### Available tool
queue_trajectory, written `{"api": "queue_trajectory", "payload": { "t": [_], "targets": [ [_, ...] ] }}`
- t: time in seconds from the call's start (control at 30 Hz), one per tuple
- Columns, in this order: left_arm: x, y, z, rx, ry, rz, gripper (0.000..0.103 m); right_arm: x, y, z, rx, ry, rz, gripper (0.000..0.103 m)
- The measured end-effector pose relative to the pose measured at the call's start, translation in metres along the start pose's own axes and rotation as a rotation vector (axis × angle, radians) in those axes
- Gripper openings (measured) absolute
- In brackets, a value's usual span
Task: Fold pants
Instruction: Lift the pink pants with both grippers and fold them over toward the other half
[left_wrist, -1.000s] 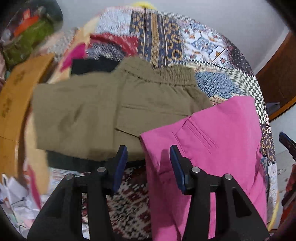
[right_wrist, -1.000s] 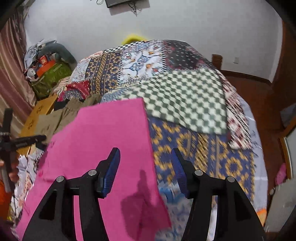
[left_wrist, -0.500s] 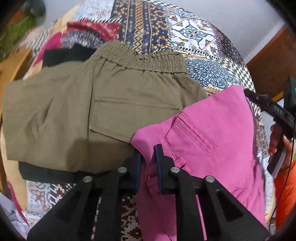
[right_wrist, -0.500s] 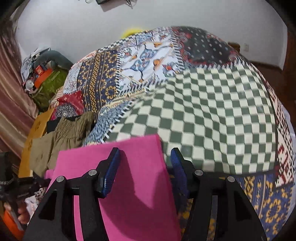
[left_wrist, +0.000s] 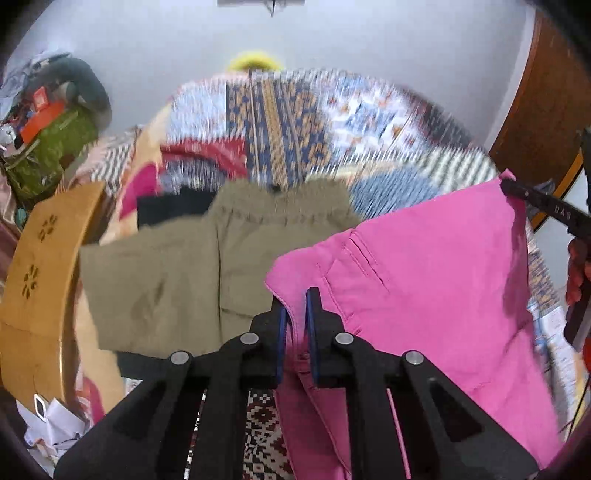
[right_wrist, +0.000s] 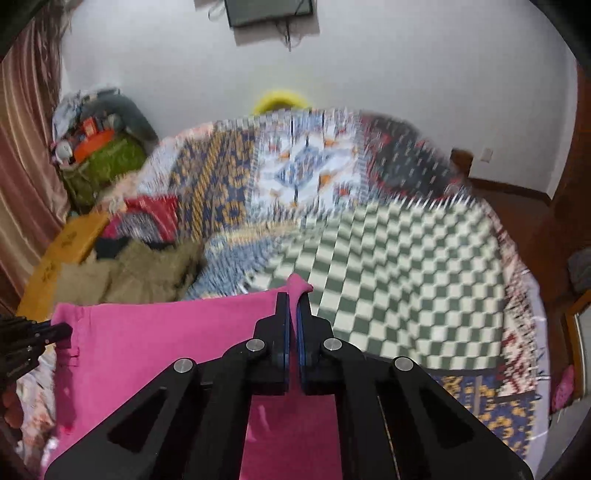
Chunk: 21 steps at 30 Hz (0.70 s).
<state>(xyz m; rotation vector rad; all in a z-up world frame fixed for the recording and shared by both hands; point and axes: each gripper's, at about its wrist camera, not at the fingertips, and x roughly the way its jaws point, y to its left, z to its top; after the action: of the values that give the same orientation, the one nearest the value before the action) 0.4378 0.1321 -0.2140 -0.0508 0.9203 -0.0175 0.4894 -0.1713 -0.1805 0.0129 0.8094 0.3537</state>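
Observation:
The pink pants (left_wrist: 436, 280) hang stretched between my two grippers above the bed. My left gripper (left_wrist: 295, 299) is shut on the waist corner of the pants, near the back pocket. My right gripper (right_wrist: 293, 301) is shut on the opposite corner of the pink pants (right_wrist: 166, 339), with a tuft of cloth poking out above the pads. The right gripper also shows at the right edge of the left wrist view (left_wrist: 517, 190), and the left gripper at the left edge of the right wrist view (right_wrist: 55, 330).
Folded olive pants (left_wrist: 192, 273) lie on the patchwork bedspread (right_wrist: 399, 266) left of the pink pants, over a black garment (left_wrist: 170, 208). A wooden bed board (left_wrist: 33, 266) runs along the left. A pile of bags (right_wrist: 99, 147) sits by the wall.
Both grippers have shut on the pink pants' corners, the left first and then the right, and lifted them. Both views have tilted up toward the wall.

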Motion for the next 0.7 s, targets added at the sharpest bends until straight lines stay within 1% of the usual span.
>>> {"api": "queue_trajectory", "payload": {
  "t": [0.17, 0.3, 0.4, 0.53, 0.7],
  "targets": [
    [-0.055, -0.017, 0.012, 0.044, -0.102, -0.003, 0.01, -0.071, 0.008, 0.017, -0.021, -0.121, 0.0, 0.003],
    [-0.088, -0.031, 0.009, 0.082, -0.142, 0.01, 0.01, -0.117, 0.014, 0.013, -0.037, -0.165, 0.006, 0.002],
    [-0.107, -0.037, -0.002, 0.094, -0.155, 0.004, 0.01, -0.142, 0.017, 0.002, -0.055, -0.175, 0.006, 0.003],
    [-0.126, -0.046, -0.022, 0.098, -0.161, -0.008, 0.01, -0.171, 0.017, -0.02, -0.057, -0.173, 0.006, 0.003],
    [-0.136, -0.057, -0.054, 0.136, -0.153, 0.02, 0.011, -0.195, 0.013, -0.051, -0.024, -0.158, 0.023, 0.003]
  ]
}}
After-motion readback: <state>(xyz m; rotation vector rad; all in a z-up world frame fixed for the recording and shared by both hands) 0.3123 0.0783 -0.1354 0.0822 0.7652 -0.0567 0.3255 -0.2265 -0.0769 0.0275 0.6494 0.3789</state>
